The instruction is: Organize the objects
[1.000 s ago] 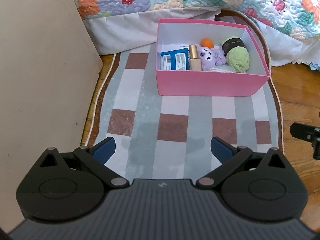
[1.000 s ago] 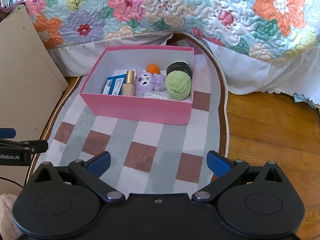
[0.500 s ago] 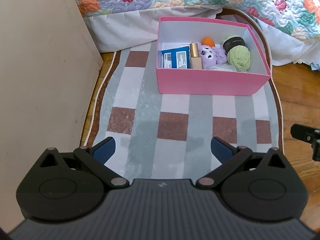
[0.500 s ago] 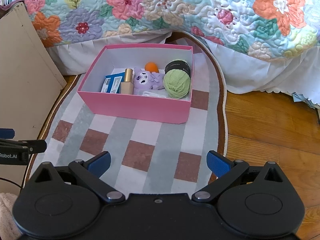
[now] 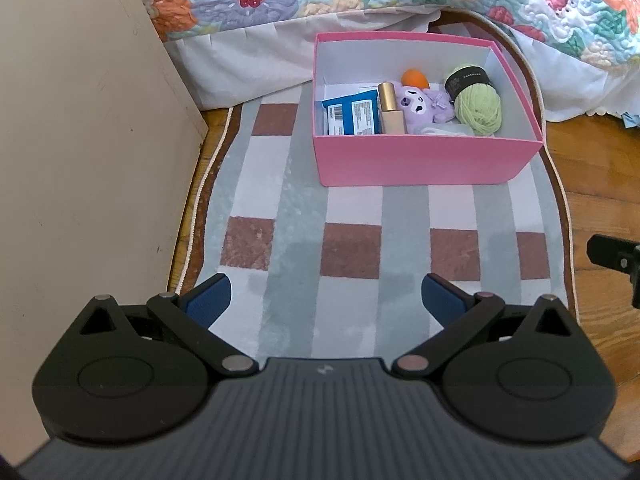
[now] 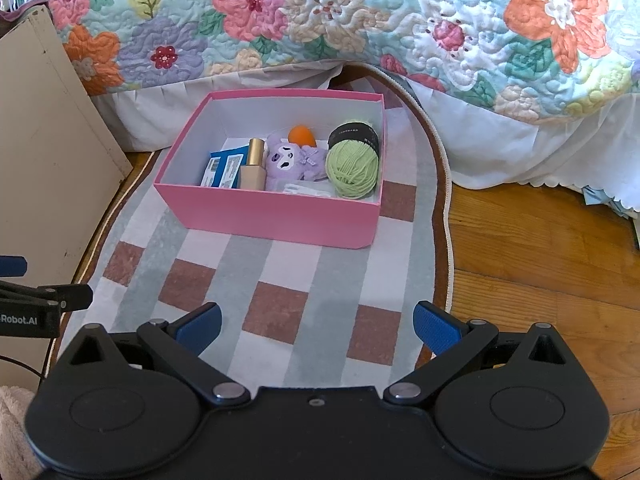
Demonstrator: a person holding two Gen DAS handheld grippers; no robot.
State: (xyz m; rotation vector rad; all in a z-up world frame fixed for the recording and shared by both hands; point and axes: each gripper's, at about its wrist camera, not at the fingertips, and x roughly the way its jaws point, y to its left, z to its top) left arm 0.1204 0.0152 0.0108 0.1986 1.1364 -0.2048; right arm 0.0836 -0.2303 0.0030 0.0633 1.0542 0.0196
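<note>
Two grippers fill the bottom of their frames, each empty with fingers spread wide: the left gripper point(image 5: 326, 298) and the right gripper point(image 6: 318, 322), both above a checked rug point(image 5: 352, 248). At the lower left of the right view, part of the left gripper shows; a black piece shows at the right edge of the left view. Farther up, mid-frame, a pink box point(image 5: 424, 162) sits on the rug. Inside it, left to right: a blue packet point(image 5: 352, 117), a gold-capped bottle point(image 5: 391, 110), a purple plush point(image 5: 420, 104) with an orange ball point(image 5: 415, 78) behind it, and green yarn point(image 5: 480, 106). A beige panel point(image 5: 80, 160) stands at left. Across the top hangs a floral quilt point(image 6: 360, 20) over a white bed skirt point(image 6: 520, 148).
</note>
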